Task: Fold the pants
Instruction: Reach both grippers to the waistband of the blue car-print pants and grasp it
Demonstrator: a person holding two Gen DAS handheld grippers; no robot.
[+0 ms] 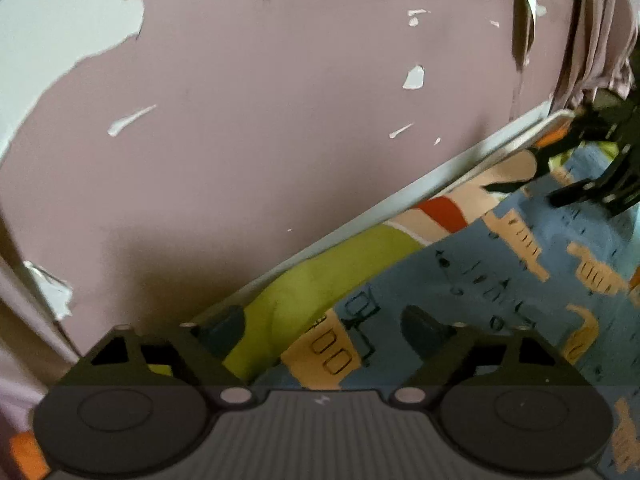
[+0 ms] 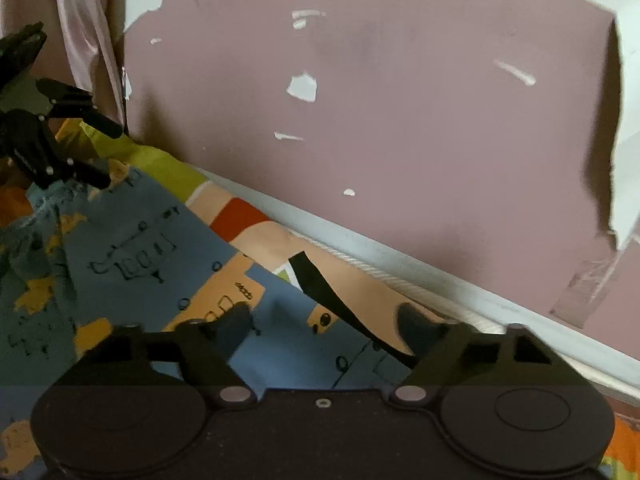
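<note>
Left wrist view: the left gripper has its jaws spread, nothing pinched between them; under them lie the blue patterned pants on a bright multicoloured sheet, near the peeling pink wall.
Right gripper: seen at the far right over the pants, jaws apart.
Right wrist view: the right gripper jaws are spread over the pants, gripping nothing; a black strip lies between them.
Left gripper: at the far left, jaws apart, over the cloth.

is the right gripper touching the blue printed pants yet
Cannot tell. In the right wrist view the right gripper has its jaws apart over the blue printed pants, and its left fingertip overlaps the cloth, but neither contact nor gap shows plainly.
</note>
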